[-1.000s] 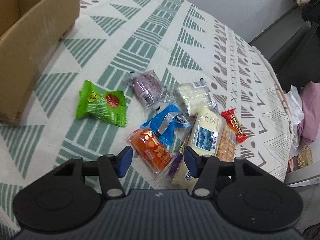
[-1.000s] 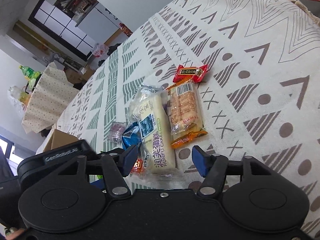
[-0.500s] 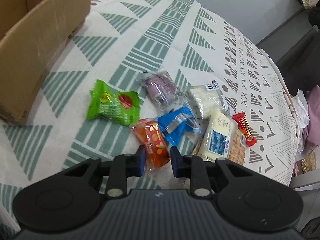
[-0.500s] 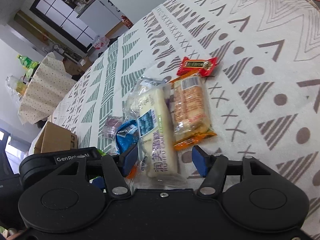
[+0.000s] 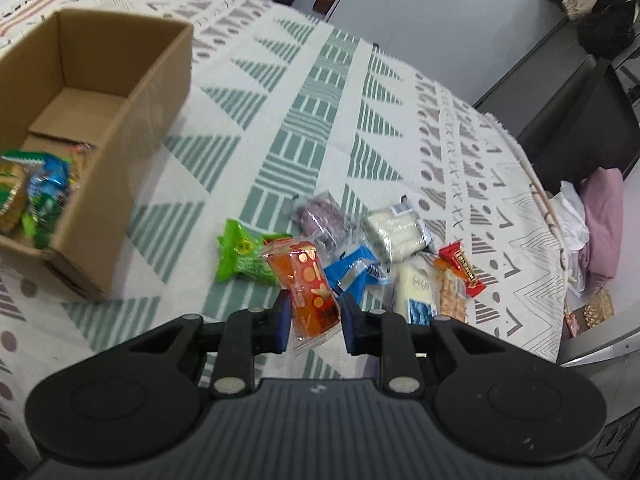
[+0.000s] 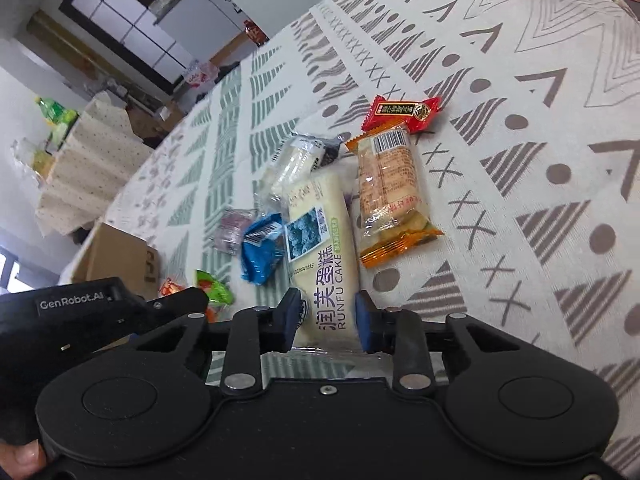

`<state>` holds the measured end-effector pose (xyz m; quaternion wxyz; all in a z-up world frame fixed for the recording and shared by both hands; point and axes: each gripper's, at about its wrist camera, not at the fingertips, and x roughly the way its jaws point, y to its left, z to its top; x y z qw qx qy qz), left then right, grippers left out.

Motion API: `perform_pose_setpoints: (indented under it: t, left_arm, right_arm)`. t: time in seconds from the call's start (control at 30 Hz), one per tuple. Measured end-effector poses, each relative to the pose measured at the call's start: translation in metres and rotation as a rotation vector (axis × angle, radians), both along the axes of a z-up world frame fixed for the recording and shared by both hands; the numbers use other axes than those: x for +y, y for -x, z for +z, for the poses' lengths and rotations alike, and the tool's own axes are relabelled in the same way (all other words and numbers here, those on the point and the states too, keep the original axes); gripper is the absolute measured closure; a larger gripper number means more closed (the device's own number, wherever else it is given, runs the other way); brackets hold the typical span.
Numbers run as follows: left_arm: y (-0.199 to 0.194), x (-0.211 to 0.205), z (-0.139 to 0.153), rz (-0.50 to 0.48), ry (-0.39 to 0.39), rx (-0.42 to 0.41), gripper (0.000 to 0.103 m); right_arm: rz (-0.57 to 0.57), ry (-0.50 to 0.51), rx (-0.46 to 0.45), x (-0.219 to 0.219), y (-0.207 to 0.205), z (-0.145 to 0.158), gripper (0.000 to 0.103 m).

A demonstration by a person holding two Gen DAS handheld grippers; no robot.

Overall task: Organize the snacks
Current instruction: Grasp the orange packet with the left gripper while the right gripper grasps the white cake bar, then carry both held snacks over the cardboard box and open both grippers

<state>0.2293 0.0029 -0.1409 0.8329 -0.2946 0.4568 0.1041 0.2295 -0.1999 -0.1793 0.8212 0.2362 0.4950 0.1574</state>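
My left gripper is shut on an orange snack packet and holds it lifted above the patterned cloth. My right gripper is shut on a white cake packet, which lies flat on the cloth. A cardboard box at the left holds several snacks. On the cloth lie a green packet, a blue packet, a purple packet, a white packet, a red bar and an orange biscuit packet.
The table's edge curves at the right, with a dark cabinet and pink fabric beyond. The left gripper's body shows at the lower left of the right wrist view. Bare patterned cloth lies between box and pile.
My left gripper shut on the orange packet and lifted it, swinging toward the box. My right gripper moved onto the white cake packet and shut on it.
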Motion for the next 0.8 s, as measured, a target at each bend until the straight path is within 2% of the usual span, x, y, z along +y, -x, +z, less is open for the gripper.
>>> perform_pose_setpoints:
  t: [0.43,0.8]
  left_arm:
    - [0.038,0.024,0.036,0.019,0.012,-0.077,0.079]
    - [0.054,0.054,0.071,0.047,0.001,-0.128,0.079]
  right_arm:
    - [-0.007,-0.013,-0.066,0.007,0.026,0.037,0.082]
    - [-0.022,-0.085,-0.100,0.028,0.034,0.064,0.084]
